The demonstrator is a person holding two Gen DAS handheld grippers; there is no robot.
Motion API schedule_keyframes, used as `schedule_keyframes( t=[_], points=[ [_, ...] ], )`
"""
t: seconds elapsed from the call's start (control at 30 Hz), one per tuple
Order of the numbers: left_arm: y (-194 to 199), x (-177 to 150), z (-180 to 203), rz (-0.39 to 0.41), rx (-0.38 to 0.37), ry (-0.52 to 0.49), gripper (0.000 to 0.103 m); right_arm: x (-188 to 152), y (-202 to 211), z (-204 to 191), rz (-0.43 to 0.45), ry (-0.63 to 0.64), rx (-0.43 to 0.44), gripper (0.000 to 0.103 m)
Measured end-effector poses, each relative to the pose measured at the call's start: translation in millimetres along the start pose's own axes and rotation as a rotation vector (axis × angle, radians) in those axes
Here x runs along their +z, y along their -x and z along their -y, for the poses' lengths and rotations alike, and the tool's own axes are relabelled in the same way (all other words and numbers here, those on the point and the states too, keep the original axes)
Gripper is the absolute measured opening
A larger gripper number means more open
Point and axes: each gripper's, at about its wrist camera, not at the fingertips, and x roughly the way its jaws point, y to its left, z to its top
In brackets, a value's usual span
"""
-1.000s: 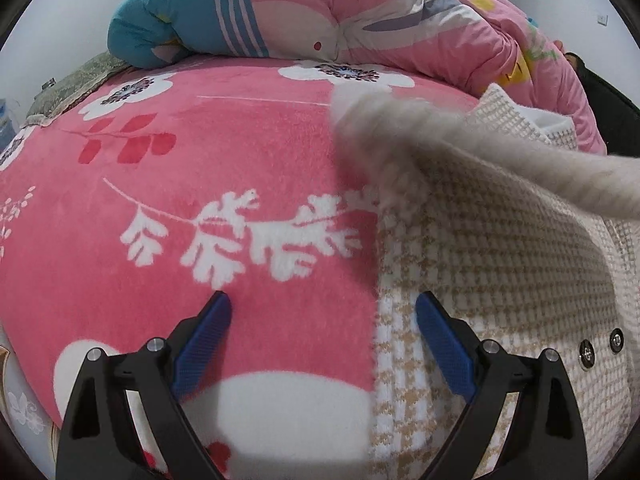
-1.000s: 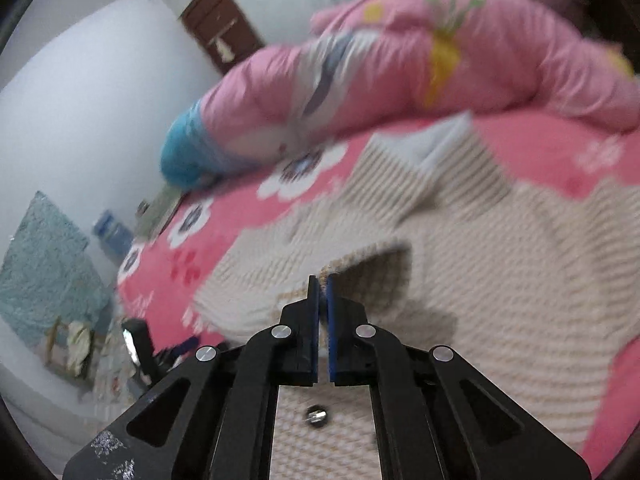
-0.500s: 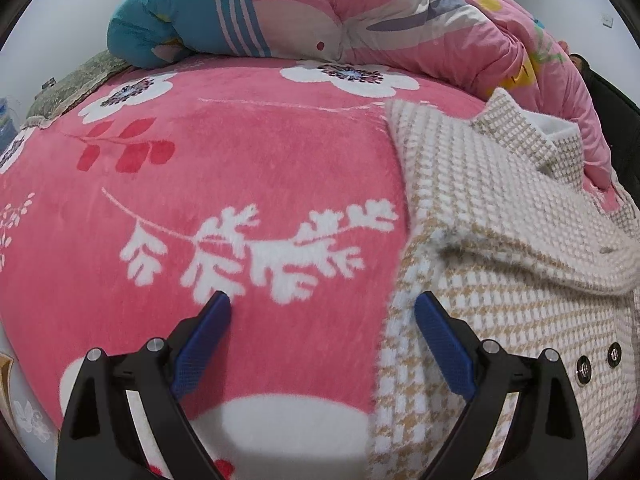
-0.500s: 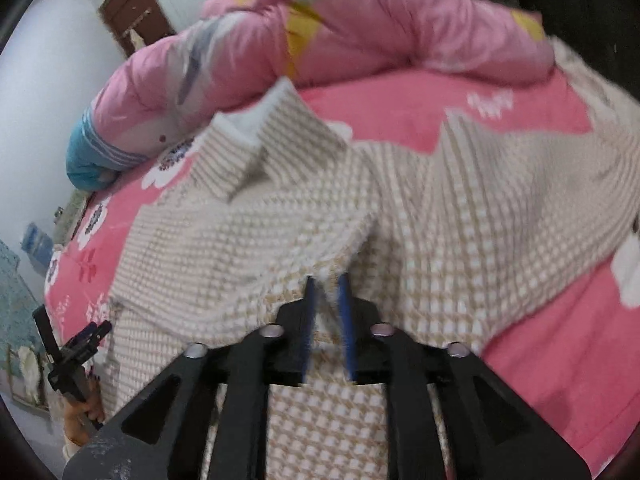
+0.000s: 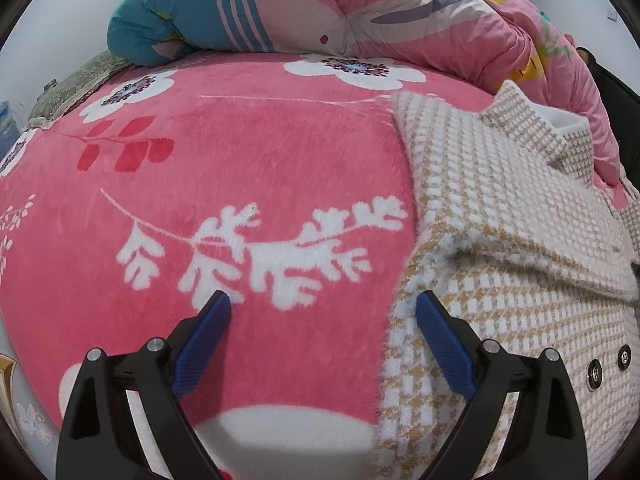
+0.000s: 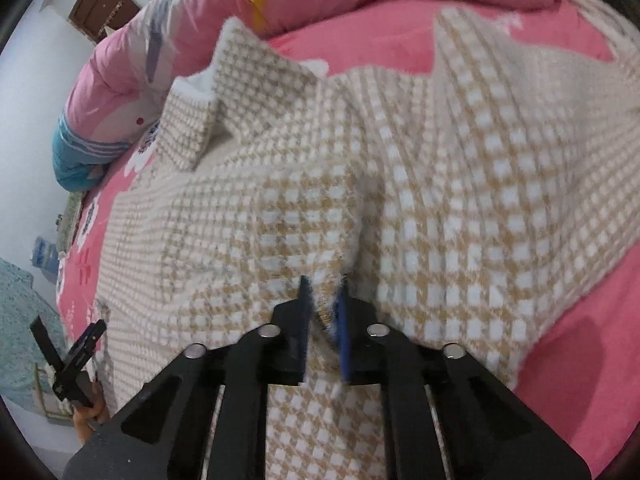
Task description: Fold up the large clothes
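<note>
A beige and white houndstooth coat [image 5: 500,208] lies on the bed with its collar [image 5: 532,120] at the far end. One sleeve [image 5: 540,240] lies folded across its front, above two dark buttons [image 5: 608,364]. My left gripper [image 5: 324,308] stands open and holds nothing, one finger over the pink blanket, the other over the coat's left edge. In the right wrist view, my right gripper [image 6: 323,292] is low on the coat [image 6: 440,160]. Its jaws are closing, and a pinch of the fuzzy fabric sits between the pads. A hand holds the left gripper [image 6: 72,356] at the bed's edge.
A pink fleece blanket [image 5: 240,160] with white flowers covers the bed. A rolled pink and teal duvet [image 5: 360,12] lies along the far side, just behind the collar. A brown door [image 6: 100,4] and white walls stand beyond.
The sleeve that hung lifted across the left view now lies flat over the coat's front. My right gripper came down onto the coat, opened and narrowed again. The left gripper stayed put.
</note>
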Motion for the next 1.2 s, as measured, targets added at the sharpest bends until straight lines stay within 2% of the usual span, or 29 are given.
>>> schedule_keyframes(
  t=[0.1,0.17,0.3,0.4,0.47,0.53,0.63,0.73,0.83,0.87,0.93,1.0,1.07,1.1,1.2],
  points=[
    [-0.4,-1.1,0.1,0.001,0.001,-0.006,0.092,9.5,23.2,-20.9,0.098,0.064,-0.013,0.006],
    [-0.8,-1.2,0.3,-0.001,0.002,-0.005,0.092,12.4,24.7,-24.3,0.110,0.077,-0.027,0.006],
    [-0.6,-1.0,0.1,-0.002,-0.003,-0.007,0.092,8.2,-19.2,-12.7,0.006,0.098,-0.138,0.009],
    [3.4,-0.3,-3.2,-0.009,-0.025,-0.011,0.092,4.3,-24.8,-0.2,0.004,0.065,-0.112,0.016],
    [12.4,0.1,-8.9,0.005,-0.035,-0.005,0.092,4.0,-12.8,0.8,0.039,0.053,-0.129,0.035],
    [27.1,2.3,-15.5,0.045,-0.046,0.004,0.092,2.8,6.0,-1.9,0.094,0.069,-0.154,0.037],
    [52.1,13.8,-18.6,0.112,-0.089,0.010,0.092,0.5,31.0,-21.0,0.161,0.125,-0.106,0.038],
    [65.1,36.7,6.4,0.144,-0.142,-0.035,0.092,-5.5,26.2,-50.6,0.139,0.211,-0.033,0.039],
    [53.7,58.3,46.5,0.093,-0.254,-0.084,0.092,-10.6,-5.3,-70.0,0.083,0.286,-0.065,0.041],
    [46.5,63.4,57.7,0.078,-0.273,-0.095,0.092,-12.9,-18.0,-71.8,0.058,0.294,-0.078,0.045],
    [21.7,72.9,86.2,0.023,-0.316,-0.132,0.092,-16.7,-45.0,-70.1,0.007,0.282,-0.103,0.048],
    [-4.7,75.6,102.4,-0.027,-0.284,-0.161,0.092,-20.8,-53.2,-70.2,0.011,0.298,-0.126,0.048],
    [-40.1,73.4,112.3,-0.125,-0.229,-0.200,0.092,-18.9,-48.8,-73.0,0.002,0.314,-0.142,0.048],
    [-48.9,70.4,114.1,-0.147,-0.210,-0.215,0.092,-15.8,-45.4,-72.6,-0.018,0.307,-0.146,0.048],
    [-43.3,62.8,119.3,-0.105,-0.182,-0.281,0.092,-4.1,-30.8,-68.6,-0.004,0.263,-0.131,0.050]
  ],
)
